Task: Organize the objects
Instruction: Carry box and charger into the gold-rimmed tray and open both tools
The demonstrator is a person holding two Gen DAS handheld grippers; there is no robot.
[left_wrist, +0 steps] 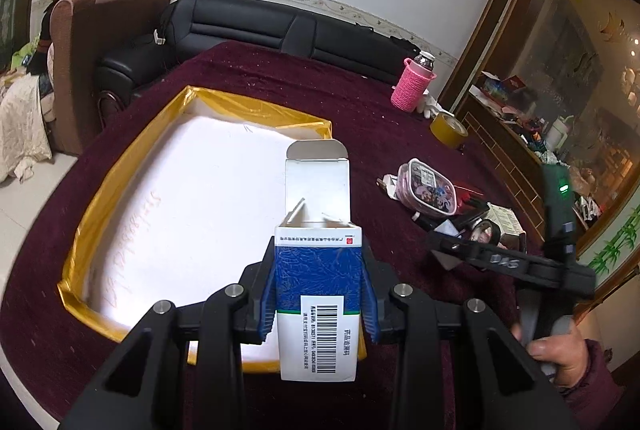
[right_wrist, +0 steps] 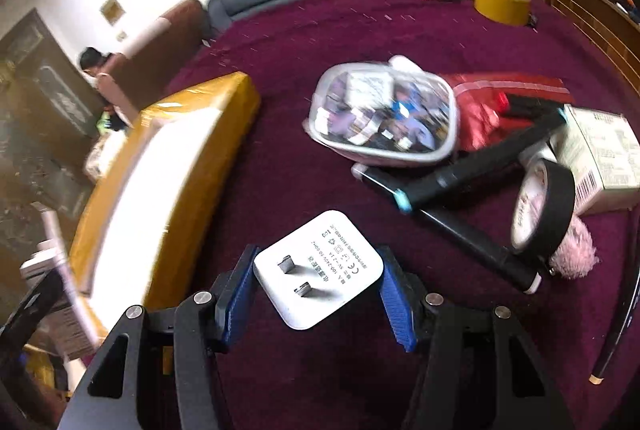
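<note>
Far L in the L wrist view, a person (left_wrist: 56,10) sits behind a brown armchair (left_wrist: 96,42), w/ a black sofa (left_wrist: 256,26) along the wall. On the maroon-clothed surface (left_wrist: 312,86) lies a yellow-edged tray (left_wrist: 72,266) w/ a white inside. L tongs (left_wrist: 318,294) are clenched on a blue & white medicine box (left_wrist: 316,270), blue pads pressing both its sides; box is upright, top flap open, barcode facing the cam, held over the tray's near R part. R of it, near the surface's middle, a cartoon-print lunch box (left_wrist: 428,190), then a clutter of small things just beside it, incl a black tape roll (right_wrist: 556,206), a white carton (right_wrist: 600,154), a red pouch (right_wrist: 500,102) and a long black stick-like item (right_wrist: 472,242) (what it is I can't tell). Further back: pink knit-sleeved bottle (left_wrist: 412,86) & a yellow tape roll (left_wrist: 448,128) near the far R edge. R wrist view: R tongs (right_wrist: 318,286) straddle a white plug adapter (right_wrist: 320,270) lying prongs-up on the cloth; the pads look about touching its two sides, but whether they truly press it can't be told, view is blurred. R hand (left_wrist: 560,354) grips that tool's handle at the far R of the L view.
</note>
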